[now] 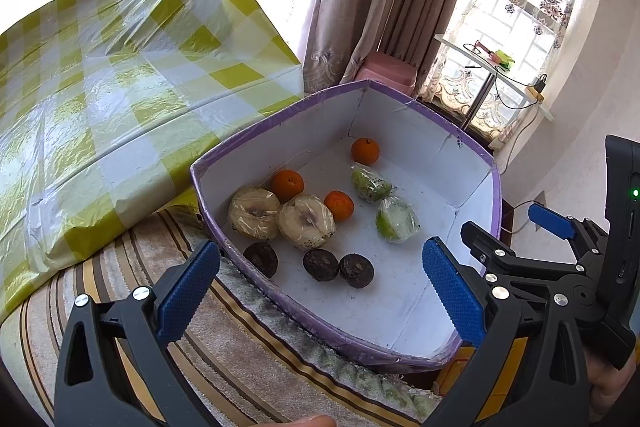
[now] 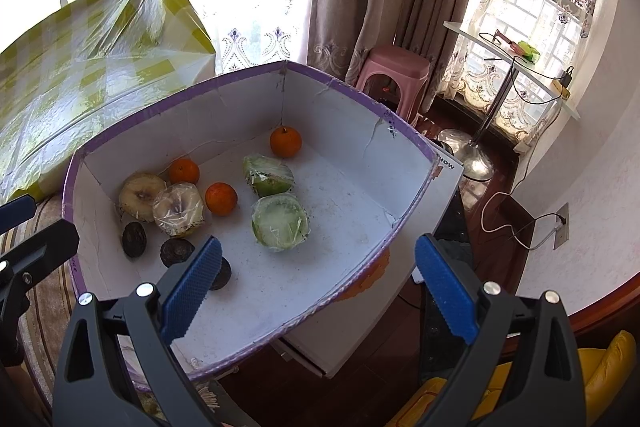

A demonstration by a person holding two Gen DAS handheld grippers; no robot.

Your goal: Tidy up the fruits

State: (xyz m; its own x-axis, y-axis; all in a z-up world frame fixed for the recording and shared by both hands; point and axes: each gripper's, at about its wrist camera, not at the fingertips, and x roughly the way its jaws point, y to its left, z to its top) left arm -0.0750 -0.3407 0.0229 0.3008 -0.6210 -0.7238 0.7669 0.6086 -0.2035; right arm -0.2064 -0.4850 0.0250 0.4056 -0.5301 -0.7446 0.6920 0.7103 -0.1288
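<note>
- 2 claws hover above an open cardboard box (image 1: 472,179) with purple-taped rims; the left claw (image 1: 316,291) and the right claw (image 2: 316,291) both stand wide apart and hold nothing.
- The fruit lies loose on the box floor: 3 oranges, one (image 1: 365,151) in the far corner, another (image 1: 287,185) near the left wall and a third (image 1: 339,205) mid-floor; 2 pale film-wrapped fruit halves (image 1: 255,213) touching each other; 2 green film-wrapped pieces (image 1: 397,219); and 3 dark round fruits (image 1: 321,264) in a rough row nearest the claws.
- The box appears to rest partly on a striped rug-like surface (image 1: 224,343) and, in the right wrist view, to overhang a white unit (image 2: 360,331) below; a hard push on its near-right side could probably tip or slide it.
- The round oranges and dark fruits are likely to roll if a pad nudges them off-centre.
- The film on the wrapped halves looks slick and loose; a pinch may catch only plastic, so that the fruit drops.
- The 2 pale halves sit tight together beside an orange, so a wide claw reaching in may knock the neighbours.
- A table under a yellow-checked plastic cover (image 1: 120,99) stands just beside the box to its left.
</note>
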